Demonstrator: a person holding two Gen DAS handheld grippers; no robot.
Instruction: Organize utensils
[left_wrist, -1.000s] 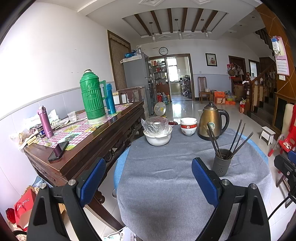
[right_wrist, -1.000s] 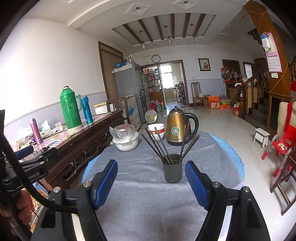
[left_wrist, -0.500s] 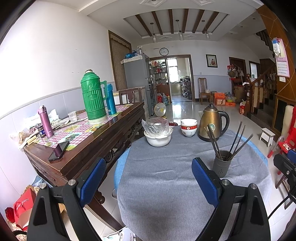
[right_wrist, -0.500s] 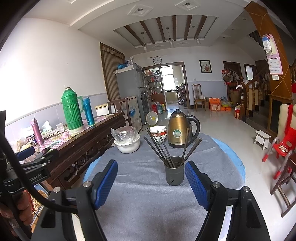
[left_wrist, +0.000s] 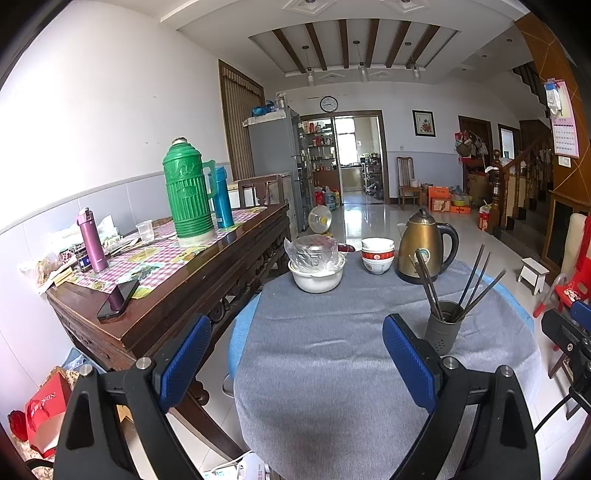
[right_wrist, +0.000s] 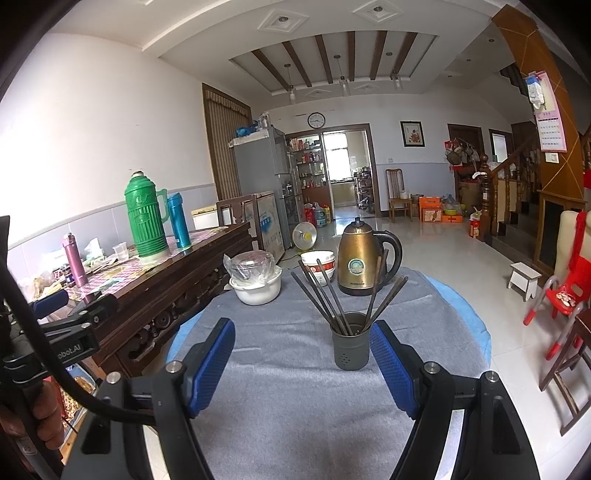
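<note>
A dark grey utensil cup (right_wrist: 351, 350) stands upright on the grey tablecloth (right_wrist: 295, 406) and holds several dark chopsticks (right_wrist: 325, 299) fanned out. It also shows in the left wrist view (left_wrist: 443, 326), to the right of my left gripper. My right gripper (right_wrist: 303, 363) is open and empty, just short of the cup, which sits by its right pad. My left gripper (left_wrist: 295, 363) is open and empty over the cloth's left part.
At the table's far side stand a gold kettle (right_wrist: 360, 258), stacked red and white bowls (left_wrist: 377, 254) and a white bowl with a plastic bag (left_wrist: 316, 266). A wooden sideboard (left_wrist: 177, 295) with a green thermos (left_wrist: 188, 192) stands left. The left gripper's body shows in the right wrist view (right_wrist: 70, 325).
The right gripper has tilted down a little, so the cup sits lower in its view and close to the right pad. The left gripper has barely moved.
</note>
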